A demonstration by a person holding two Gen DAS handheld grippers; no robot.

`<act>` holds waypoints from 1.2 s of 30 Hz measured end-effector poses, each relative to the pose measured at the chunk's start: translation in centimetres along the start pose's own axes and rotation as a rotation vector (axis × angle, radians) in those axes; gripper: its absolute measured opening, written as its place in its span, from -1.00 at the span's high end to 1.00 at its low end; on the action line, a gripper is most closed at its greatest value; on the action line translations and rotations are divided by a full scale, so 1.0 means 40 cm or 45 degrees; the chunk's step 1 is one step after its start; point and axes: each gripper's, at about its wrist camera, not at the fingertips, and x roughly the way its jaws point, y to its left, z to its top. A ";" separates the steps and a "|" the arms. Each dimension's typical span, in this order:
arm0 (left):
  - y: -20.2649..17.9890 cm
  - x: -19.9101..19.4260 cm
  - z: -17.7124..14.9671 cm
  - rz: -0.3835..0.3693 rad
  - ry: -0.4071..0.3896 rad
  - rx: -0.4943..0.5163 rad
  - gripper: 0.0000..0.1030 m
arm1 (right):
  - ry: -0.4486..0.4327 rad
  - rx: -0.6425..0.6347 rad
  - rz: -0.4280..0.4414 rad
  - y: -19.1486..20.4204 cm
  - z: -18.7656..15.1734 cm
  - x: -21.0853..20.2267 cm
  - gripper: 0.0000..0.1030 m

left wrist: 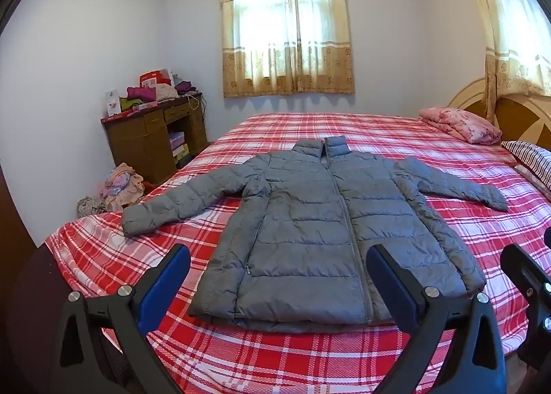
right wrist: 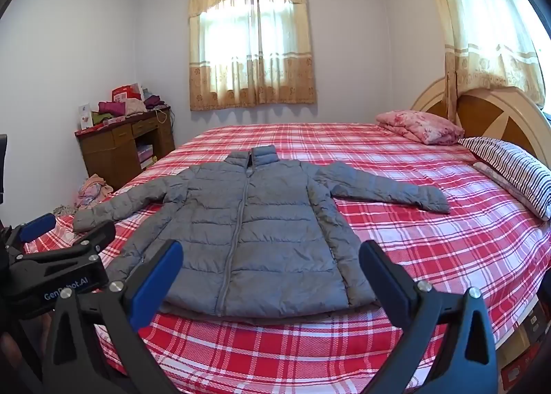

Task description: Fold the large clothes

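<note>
A grey padded jacket (left wrist: 320, 221) (right wrist: 248, 232) lies flat and zipped on the red plaid bed (left wrist: 344, 125) (right wrist: 430, 246), collar at the far end, both sleeves spread out to the sides. My left gripper (left wrist: 277, 256) hovers open above the bed's near edge, in front of the jacket's hem, nothing between its blue pads (left wrist: 165, 277). My right gripper (right wrist: 270, 252) is open too, just before the hem, empty. The left gripper's body (right wrist: 65, 249) shows at the left edge of the right wrist view; the right gripper's finger (left wrist: 527, 270) shows at the right edge of the left wrist view.
A folded pink quilt (right wrist: 420, 125) and a striped pillow (right wrist: 513, 170) lie by the headboard at the right. A brown desk (left wrist: 155, 139) piled with clothes stands at the far left, with a heap of clothes (left wrist: 120, 187) on the floor beside it.
</note>
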 end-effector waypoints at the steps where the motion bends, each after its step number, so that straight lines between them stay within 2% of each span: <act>1: 0.002 -0.001 -0.001 -0.004 -0.006 -0.012 -0.98 | -0.003 0.002 0.003 0.000 0.000 0.000 -1.00; 15: 0.011 0.006 -0.004 0.011 -0.006 -0.021 -0.98 | 0.002 0.007 0.006 -0.009 0.010 0.001 -1.00; 24: 0.015 0.010 -0.003 0.022 -0.007 -0.019 -0.98 | 0.004 0.008 0.007 0.007 -0.020 0.014 -1.00; 36: 0.018 0.007 -0.004 0.028 -0.014 -0.018 -0.98 | 0.010 0.012 0.010 0.004 -0.019 0.014 -1.00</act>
